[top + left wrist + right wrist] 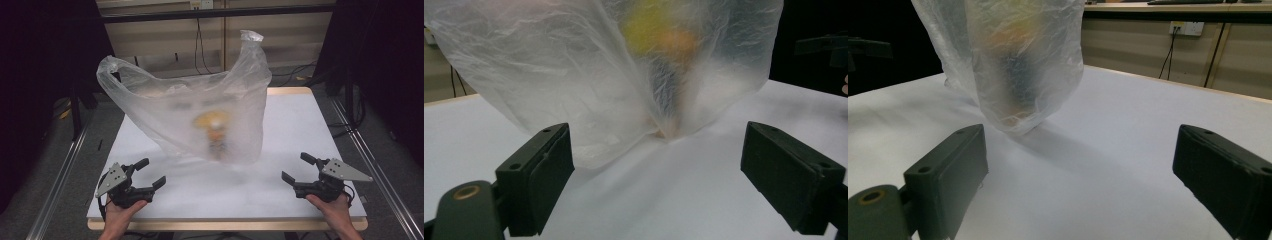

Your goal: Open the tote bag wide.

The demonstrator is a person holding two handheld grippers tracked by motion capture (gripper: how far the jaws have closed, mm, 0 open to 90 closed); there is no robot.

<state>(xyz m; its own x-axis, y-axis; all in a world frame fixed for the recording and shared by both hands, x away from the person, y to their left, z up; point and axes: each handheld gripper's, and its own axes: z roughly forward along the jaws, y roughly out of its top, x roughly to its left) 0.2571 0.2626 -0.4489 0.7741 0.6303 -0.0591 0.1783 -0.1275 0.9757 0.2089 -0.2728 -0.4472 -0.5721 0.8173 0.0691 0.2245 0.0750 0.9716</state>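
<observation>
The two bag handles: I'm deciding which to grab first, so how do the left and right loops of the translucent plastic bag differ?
The left handle loop of the translucent plastic bag leans outward and sits lower; the right handle loop stands upright and reaches higher. The left one spreads wide and open; the right one looks narrow and bunched. Both are free, away from the open left gripper and right gripper.

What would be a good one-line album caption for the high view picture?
A clear plastic bag with a yellow toy inside stands on a white table between two open hand-held grippers.
</observation>
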